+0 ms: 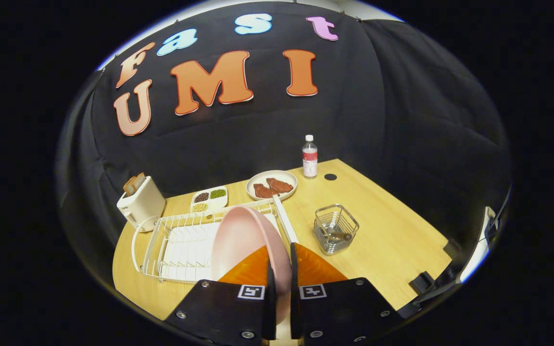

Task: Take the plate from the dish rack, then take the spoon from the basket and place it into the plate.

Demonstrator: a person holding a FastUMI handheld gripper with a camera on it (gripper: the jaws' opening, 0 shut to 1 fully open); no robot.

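The gripper [282, 269], low centre of the frame, has its two orange fingers [250, 271] pressed against either face of the pink plate [241, 238], clamped on its rim. The plate stands on edge, tilted, over the right end of the white dish rack [176, 245], which sits lower left on the wooden table [392, 240]. Whether the plate's lower edge is clear of the rack wires cannot be told; it is hidden behind the fingers.

Right of the fingers, lower right of centre, stands one wire basket [335, 228], well apart from the rack. One spoon [337, 235] lies inside it, dark and small, its detail unclear.

Risks, as judged: the grip is on a thin rim only, so the plate could pivot or slip if swung quickly. If lifted at an angle, the lower edge could catch the rack wires and drag the rack. Setting the plate down close to the basket could knock the basket over.

Count beyond the gripper: one toaster [141, 204] holding bread, left of centre; one divided dish [209, 198] with three fillings; one white plate [272, 185] bearing two brown pieces, centre; one bottle [309, 156] just beyond it; one dark disc [330, 177] on the table beside the bottle.
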